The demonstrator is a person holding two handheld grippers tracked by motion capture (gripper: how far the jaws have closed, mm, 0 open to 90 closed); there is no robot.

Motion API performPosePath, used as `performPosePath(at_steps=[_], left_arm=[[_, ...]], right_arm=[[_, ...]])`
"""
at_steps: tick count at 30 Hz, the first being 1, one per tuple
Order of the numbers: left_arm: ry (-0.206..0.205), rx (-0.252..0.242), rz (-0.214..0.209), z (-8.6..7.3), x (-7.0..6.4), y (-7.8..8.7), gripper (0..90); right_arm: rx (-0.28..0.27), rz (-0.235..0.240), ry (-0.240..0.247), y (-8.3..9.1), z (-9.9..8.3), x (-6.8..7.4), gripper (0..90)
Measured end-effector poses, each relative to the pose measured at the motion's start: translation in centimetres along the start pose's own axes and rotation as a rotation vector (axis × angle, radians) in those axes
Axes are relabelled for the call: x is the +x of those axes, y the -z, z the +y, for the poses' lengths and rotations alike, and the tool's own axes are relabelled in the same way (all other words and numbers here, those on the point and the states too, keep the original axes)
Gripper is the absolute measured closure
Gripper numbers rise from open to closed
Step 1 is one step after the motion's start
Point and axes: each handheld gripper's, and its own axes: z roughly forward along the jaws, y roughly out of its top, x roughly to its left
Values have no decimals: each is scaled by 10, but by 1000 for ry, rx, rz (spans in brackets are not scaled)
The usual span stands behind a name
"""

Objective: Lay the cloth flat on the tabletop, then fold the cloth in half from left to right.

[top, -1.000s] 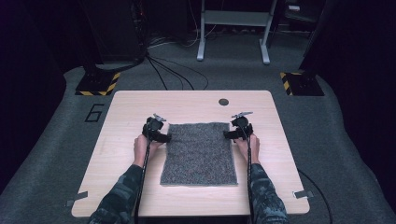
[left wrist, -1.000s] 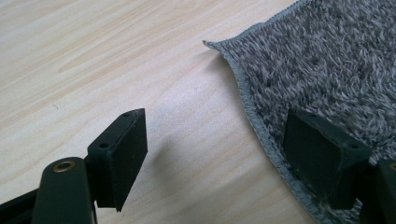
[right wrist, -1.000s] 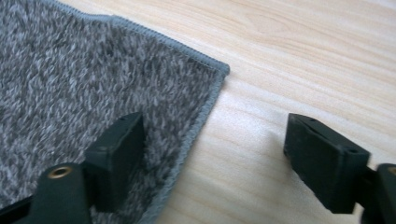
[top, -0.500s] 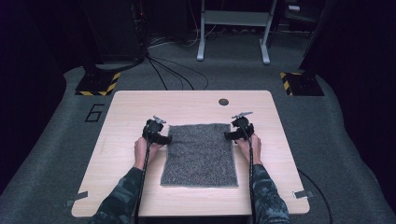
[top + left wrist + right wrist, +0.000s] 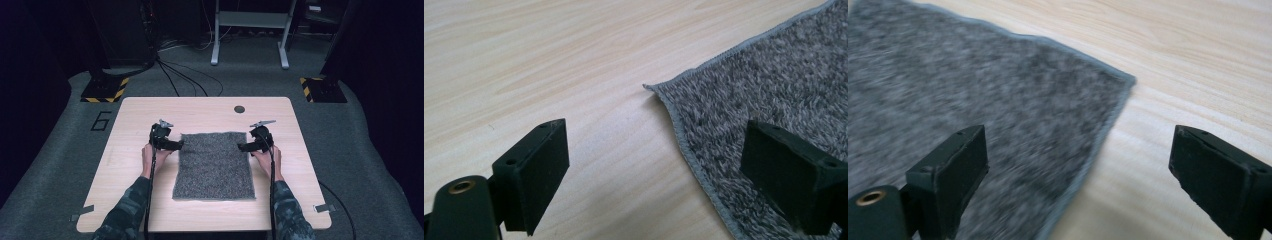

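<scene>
Grey towel (image 5: 215, 164) lies flat in middle of table (image 5: 130, 125). Left gripper (image 5: 176, 145) & right gripper (image 5: 243, 147) sit at its far corners, both w/ jaws wide apart, holding nothing

Large dark numeral "6" (image 5: 102, 120) marked on the grey carpeted floor (image 5: 60, 165), left of the light wooden table (image 5: 135, 115), no other text legible

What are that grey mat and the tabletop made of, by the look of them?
The mat looks like a textile, perhaps terry or short-pile carpet: mottled grey looped fibres with a stitched, smoother grey border along its edge. The tabletop looks like pale wood or, quite possibly, a wood-print laminate: fine straight grain lines and a smooth, matt surface with little glare. The pictures cannot settle which.
</scene>
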Motion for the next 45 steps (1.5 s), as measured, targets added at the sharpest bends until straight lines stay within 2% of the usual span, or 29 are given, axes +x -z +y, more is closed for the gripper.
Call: performPosePath(at_steps=[6, 8, 12, 14, 15, 19, 20, 22, 23, 24, 26, 27, 28, 29, 30, 31, 37, 40, 45], left_arm=[[17, 10, -21, -2, 3, -4, 95], [24, 21, -32, -1, 4, -6, 93], [53, 19, -62, 2, 5, -9, 73], [47, 22, -70, 2, 6, -10, 70], [66, 18, -73, 3, 6, -11, 70], [63, 13, -83, 6, 7, -14, 71], [56, 24, -87, 6, 8, -15, 70], [65, 25, -95, 6, 8, -19, 70], [64, 32, -102, 6, 9, -19, 71], [81, 24, -105, 7, 9, -22, 71], [79, 36, -110, 8, 10, -23, 73], [89, 26, -110, 9, 10, -24, 74], [81, 36, -121, 10, 12, -25, 76], [100, 25, -118, 11, 11, -26, 79], [73, 36, -118, 12, 12, -26, 86], [70, 28, -114, 12, 11, -27, 89], [52, 39, -120, 12, 9, -35, 124], [47, 55, -128, 12, 9, -38, 146], [42, 44, -133, 16, 10, -41, 198]], right_arm=[[-44, 34, 58, 29, -12, 31, 51], [-38, 54, 80, 36, -17, 44, 46], [-31, 90, 138, 42, -26, 74, 46], [-28, 107, 171, 43, -30, 90, 50], [-25, 116, 190, 43, -31, 100, 52], [-31, 164, 220, 40, -35, 127, 54], [-25, 175, 235, 38, -36, 133, 54], [-3, 201, 269, 31, -40, 150, 54], [-1, 207, 271, 29, -41, 155, 54], [3, 221, 279, 28, -42, 160, 54], [16, 236, 294, 24, -44, 175, 55], [25, 244, 296, 23, -45, 179, 57], [20, 251, 306, 21, -45, 184, 59], [26, 258, 315, 20, -46, 190, 60], [26, 270, 319, 18, -47, 194, 62], [30, 279, 314, 18, -47, 197, 62], [27, 307, 356, 11, -49, 223, 83], [27, 331, 378, 6, -49, 235, 126], [27, 329, 409, -2, -50, 255, 223]])
